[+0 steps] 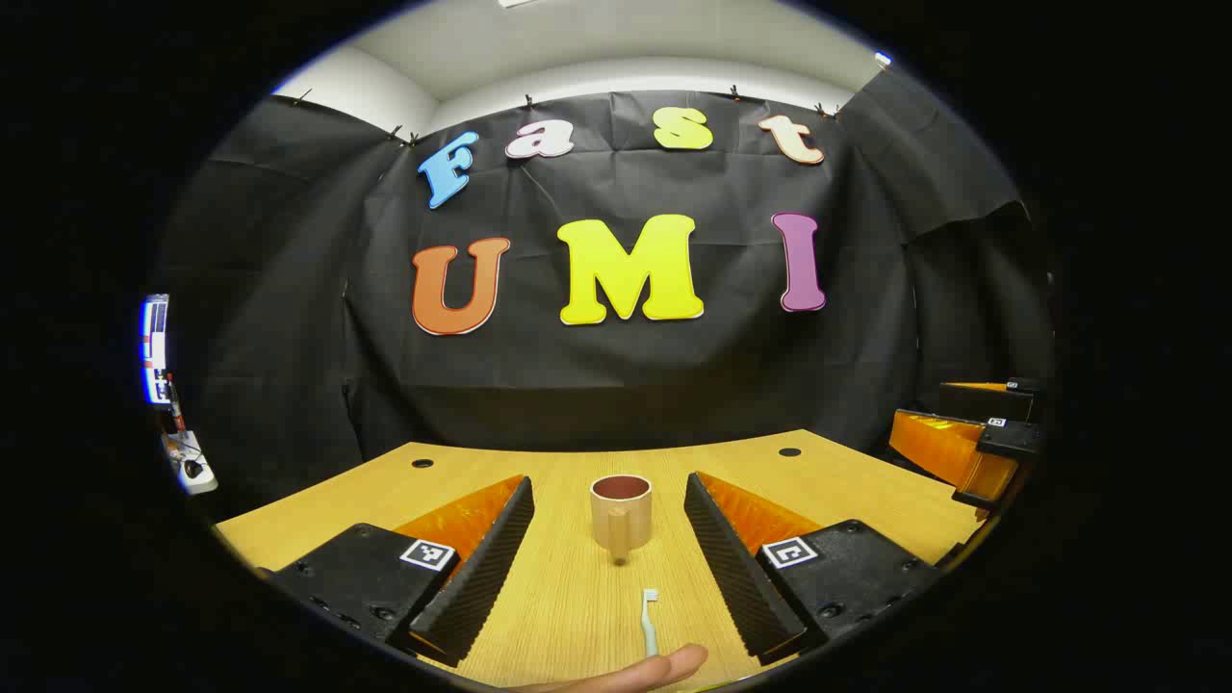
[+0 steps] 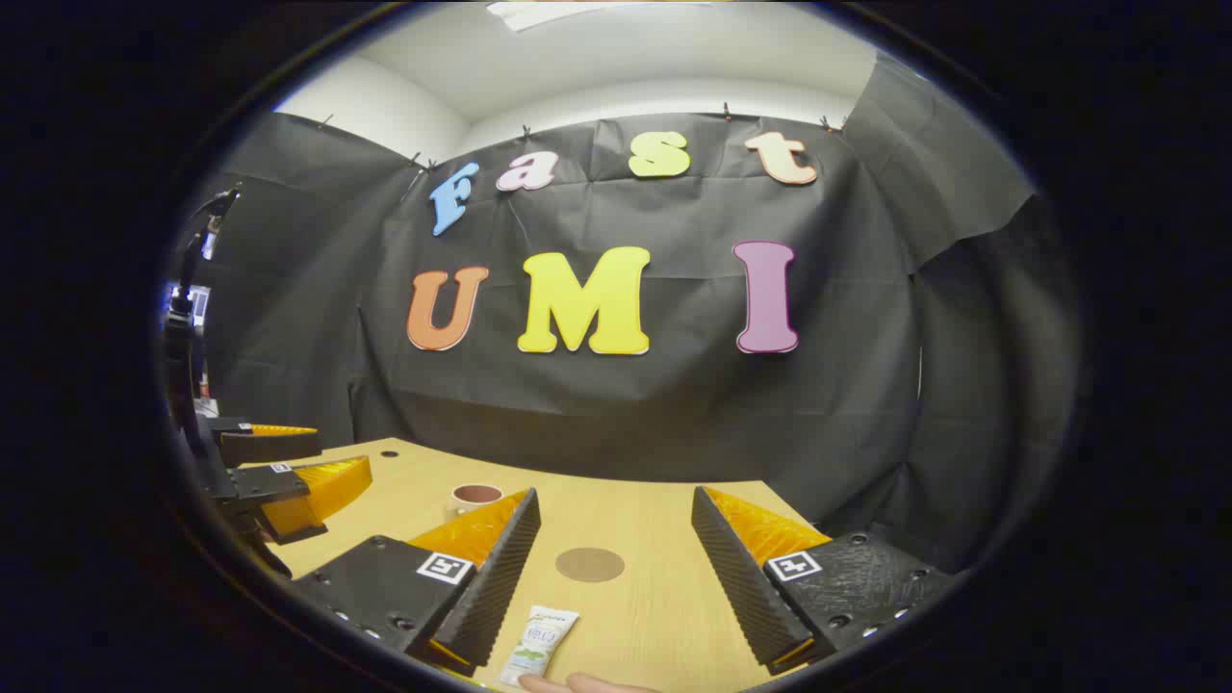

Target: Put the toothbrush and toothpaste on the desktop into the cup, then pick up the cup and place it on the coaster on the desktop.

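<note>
A tan cup [image 1: 621,514] with a dark inside stands upright on the wooden desk [image 1: 847,481], its handle toward me. In front of it lies a pale toothbrush [image 1: 650,621], bristles away from me. My left gripper [image 1: 609,626] is open, its fingers either side of the toothbrush, apart from it. A fingertip [image 1: 654,669] lies at the brush's near end. In the right gripper view a white toothpaste tube [image 2: 537,645] lies near the front edge, and a round brown coaster [image 2: 589,564] sits beyond it. My right gripper [image 2: 616,640] is open above them. The cup [image 2: 474,498] stands at the left.
The right gripper [image 1: 972,443] shows at the far right of the left gripper view, the left gripper [image 2: 289,476] at the far left of the right gripper view. Two cable holes [image 1: 422,463] mark the desk's back. A fingertip [image 2: 587,683] sits at the near edge.
</note>
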`<control>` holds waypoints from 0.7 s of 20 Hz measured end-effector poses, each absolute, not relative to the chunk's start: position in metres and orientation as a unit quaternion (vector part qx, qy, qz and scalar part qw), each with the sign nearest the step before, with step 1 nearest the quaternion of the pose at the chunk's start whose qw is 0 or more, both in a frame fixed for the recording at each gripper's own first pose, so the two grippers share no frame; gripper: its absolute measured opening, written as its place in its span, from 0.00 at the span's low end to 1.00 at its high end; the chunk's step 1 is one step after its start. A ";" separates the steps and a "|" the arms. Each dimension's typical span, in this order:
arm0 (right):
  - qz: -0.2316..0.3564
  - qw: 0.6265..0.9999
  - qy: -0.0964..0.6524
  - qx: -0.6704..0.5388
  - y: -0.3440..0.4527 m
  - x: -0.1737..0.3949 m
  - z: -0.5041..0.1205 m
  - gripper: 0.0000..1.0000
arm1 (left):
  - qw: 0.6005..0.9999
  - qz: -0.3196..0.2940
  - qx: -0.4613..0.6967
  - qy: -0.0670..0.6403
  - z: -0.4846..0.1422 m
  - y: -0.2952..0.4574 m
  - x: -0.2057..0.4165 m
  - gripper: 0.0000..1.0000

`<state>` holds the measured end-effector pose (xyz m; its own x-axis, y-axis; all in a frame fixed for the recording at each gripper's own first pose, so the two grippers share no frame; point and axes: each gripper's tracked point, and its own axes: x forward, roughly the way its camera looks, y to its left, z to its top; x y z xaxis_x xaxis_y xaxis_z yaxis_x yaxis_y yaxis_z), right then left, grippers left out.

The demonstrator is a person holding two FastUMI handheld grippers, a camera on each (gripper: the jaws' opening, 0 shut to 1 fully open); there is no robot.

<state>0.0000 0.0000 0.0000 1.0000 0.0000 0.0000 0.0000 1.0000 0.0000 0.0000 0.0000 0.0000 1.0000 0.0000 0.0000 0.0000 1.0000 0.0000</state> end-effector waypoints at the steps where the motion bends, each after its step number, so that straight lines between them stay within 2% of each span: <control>1: -0.001 1.000 -0.001 0.000 -0.001 0.000 0.000 0.93 | 1.000 0.000 0.001 0.005 -0.002 0.000 0.001 1.00; 14: -0.007 1.000 0.006 0.001 -0.006 0.006 -0.004 0.95 | 1.000 0.001 0.013 0.026 -0.019 -0.005 0.008 1.00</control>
<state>0.0057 -0.0059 -0.0043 0.9998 -0.0147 -0.0121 0.0148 0.9999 0.0021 0.0077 -0.0054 -0.0190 0.9986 0.0023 -0.0521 -0.0009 0.9996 0.0267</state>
